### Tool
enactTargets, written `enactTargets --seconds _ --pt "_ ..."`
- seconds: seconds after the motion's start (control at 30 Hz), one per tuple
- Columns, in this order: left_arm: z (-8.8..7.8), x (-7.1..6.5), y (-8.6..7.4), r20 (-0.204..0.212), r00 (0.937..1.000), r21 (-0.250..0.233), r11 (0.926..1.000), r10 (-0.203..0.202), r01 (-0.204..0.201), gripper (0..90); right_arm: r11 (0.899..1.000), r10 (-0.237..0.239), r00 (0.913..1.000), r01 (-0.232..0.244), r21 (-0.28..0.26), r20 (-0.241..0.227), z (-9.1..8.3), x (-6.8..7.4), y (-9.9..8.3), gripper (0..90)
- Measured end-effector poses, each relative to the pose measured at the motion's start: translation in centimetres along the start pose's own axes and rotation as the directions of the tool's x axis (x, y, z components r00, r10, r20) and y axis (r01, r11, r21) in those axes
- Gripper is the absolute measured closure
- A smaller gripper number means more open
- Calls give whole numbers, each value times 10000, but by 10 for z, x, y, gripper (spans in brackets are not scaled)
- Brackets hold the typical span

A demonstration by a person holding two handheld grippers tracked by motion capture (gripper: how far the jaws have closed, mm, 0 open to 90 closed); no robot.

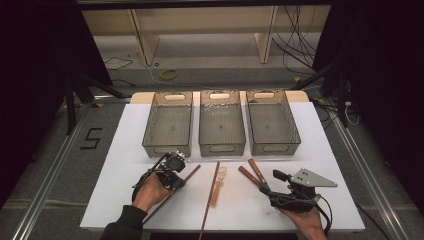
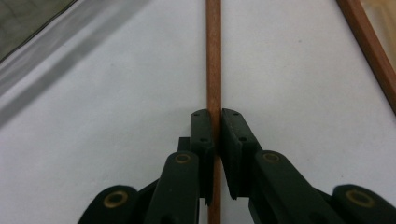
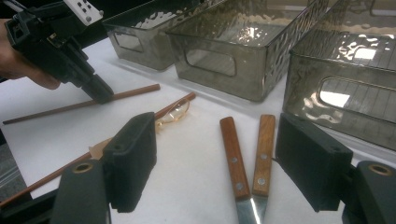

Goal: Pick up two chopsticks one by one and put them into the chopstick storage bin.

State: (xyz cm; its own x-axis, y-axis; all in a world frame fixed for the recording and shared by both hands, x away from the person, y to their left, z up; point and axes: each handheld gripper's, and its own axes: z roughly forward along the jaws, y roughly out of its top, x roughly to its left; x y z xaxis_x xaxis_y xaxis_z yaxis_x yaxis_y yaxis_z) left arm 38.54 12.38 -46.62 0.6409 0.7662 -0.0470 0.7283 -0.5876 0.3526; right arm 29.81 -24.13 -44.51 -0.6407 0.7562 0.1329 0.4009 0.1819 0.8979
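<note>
1. Right gripper (image 1: 276, 183), nearest the camera at the white board's (image 1: 320, 150) near edge, jaws spread wide, holding nothing; two wooden-handled knives (image 3: 250, 154) lie on the board between its jaws.
2. Left gripper (image 1: 181, 176) on the board's near left, jaws pinching a thin wooden stick (image 2: 214, 70) that lies flat on the board.
3. Second stick (image 1: 210, 197) just right of it.
4. Three clear bins (image 1: 221, 125) at the board's far side.

I find myself in a lab test bay: white board (image 1: 125, 200) on aluminium rails (image 1: 45, 180), black curtains (image 1: 30, 75), loose floor cables (image 1: 295, 45), taped numeral (image 1: 91, 138).
</note>
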Motion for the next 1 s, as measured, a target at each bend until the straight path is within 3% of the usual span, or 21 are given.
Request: enactTargets --seconds 0.2,0.5,0.77,1.0 --pt "-8 0 0 27 9999 -271 9995 139 -138 832 10000 2 10000 -2 -12 -7 0 0 0 303" --pt "-33 9 2 149 9996 -1052 9942 243 -226 832 10000 72 10000 -72 -44 12 -1 -1 0 303" --pt "-55 17 9 358 9993 -1908 9816 135 -64 831 9999 104 9999 -104 -64 6 -1 -1 0 303" --pt "-73 30 23 278 9995 -2582 9661 116 -40 831 9999 117 9999 -117 -80 7 -1 -2 0 303"
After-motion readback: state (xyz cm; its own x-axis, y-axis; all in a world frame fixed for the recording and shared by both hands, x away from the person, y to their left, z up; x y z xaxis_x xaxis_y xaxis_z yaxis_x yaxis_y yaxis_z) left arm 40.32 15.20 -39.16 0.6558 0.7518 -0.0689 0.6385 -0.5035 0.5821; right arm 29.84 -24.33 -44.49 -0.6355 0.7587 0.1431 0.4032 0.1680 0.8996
